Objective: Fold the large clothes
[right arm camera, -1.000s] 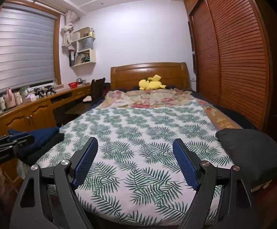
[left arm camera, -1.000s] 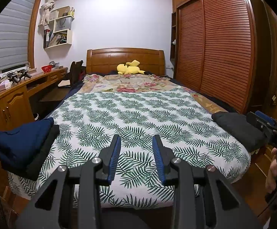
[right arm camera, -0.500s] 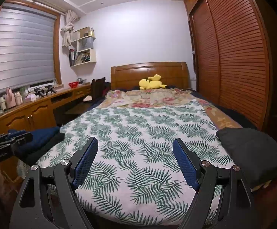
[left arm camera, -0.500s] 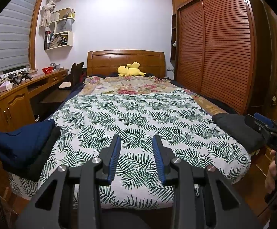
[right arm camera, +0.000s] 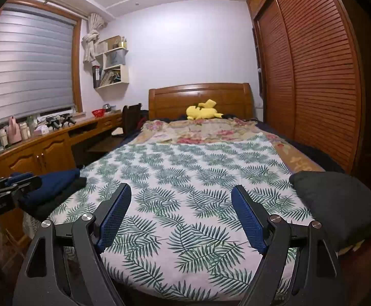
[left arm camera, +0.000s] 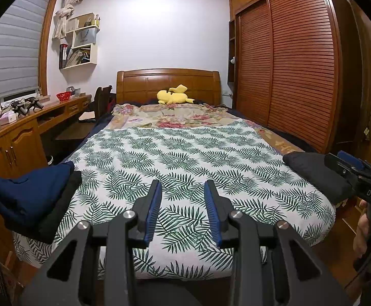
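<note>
A folded navy garment [left arm camera: 29,191] lies on a folded black one [left arm camera: 57,209] at the bed's near left corner; the navy garment also shows in the right wrist view [right arm camera: 55,181]. A dark grey bundled garment [left arm camera: 313,173] sits at the near right corner, seen too in the right wrist view [right arm camera: 338,201]. My left gripper [left arm camera: 182,186] is open and empty above the bed's foot. My right gripper [right arm camera: 181,191] is wide open and empty there too. Each gripper shows at the edge of the other's view.
The bed carries a leaf-print sheet [left arm camera: 185,158] with a floral blanket [left arm camera: 175,117] and a yellow plush toy [left arm camera: 172,95] near the headboard. A wooden desk with cabinets [left arm camera: 19,137] runs along the left. A louvred wardrobe [left arm camera: 287,76] stands on the right.
Both grippers have tilted slightly, so the bed sits a little lower in the left view. Their jaw openings are unchanged and nothing on the bed has moved.
</note>
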The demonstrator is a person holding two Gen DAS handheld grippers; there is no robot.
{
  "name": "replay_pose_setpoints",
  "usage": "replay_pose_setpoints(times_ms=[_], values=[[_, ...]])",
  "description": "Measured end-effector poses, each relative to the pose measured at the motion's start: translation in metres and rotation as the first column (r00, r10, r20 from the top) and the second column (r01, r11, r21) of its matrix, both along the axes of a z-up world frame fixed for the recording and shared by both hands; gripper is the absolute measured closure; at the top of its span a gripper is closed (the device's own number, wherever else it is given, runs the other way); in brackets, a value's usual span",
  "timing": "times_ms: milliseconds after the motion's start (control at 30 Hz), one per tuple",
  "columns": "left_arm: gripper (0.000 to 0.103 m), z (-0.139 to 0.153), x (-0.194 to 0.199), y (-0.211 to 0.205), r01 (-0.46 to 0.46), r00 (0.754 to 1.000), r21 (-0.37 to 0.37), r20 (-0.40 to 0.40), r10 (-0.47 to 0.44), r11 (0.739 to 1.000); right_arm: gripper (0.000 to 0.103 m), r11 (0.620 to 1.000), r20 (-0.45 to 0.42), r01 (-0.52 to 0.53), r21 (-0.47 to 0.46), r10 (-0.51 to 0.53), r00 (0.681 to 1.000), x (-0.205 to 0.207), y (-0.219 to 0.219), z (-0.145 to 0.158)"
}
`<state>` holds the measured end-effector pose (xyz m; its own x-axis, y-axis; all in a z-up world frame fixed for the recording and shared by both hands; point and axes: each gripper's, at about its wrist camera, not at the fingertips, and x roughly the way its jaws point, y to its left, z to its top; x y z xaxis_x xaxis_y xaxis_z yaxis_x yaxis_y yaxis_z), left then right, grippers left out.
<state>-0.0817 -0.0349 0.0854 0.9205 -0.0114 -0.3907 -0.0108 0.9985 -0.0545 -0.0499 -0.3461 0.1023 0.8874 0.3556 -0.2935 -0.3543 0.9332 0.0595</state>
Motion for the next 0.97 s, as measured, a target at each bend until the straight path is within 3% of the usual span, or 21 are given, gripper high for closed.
replay_pose_setpoints(times_ms=[967], values=[[0.07,0.0041,-0.0051,-0.0039,0.001,1.0,0.01,0.01,-0.001,1.0,0.021,1.0,0.0,-0.001,-0.003,0.001,1.0,0.0002,-0.0003,-0.0002]])
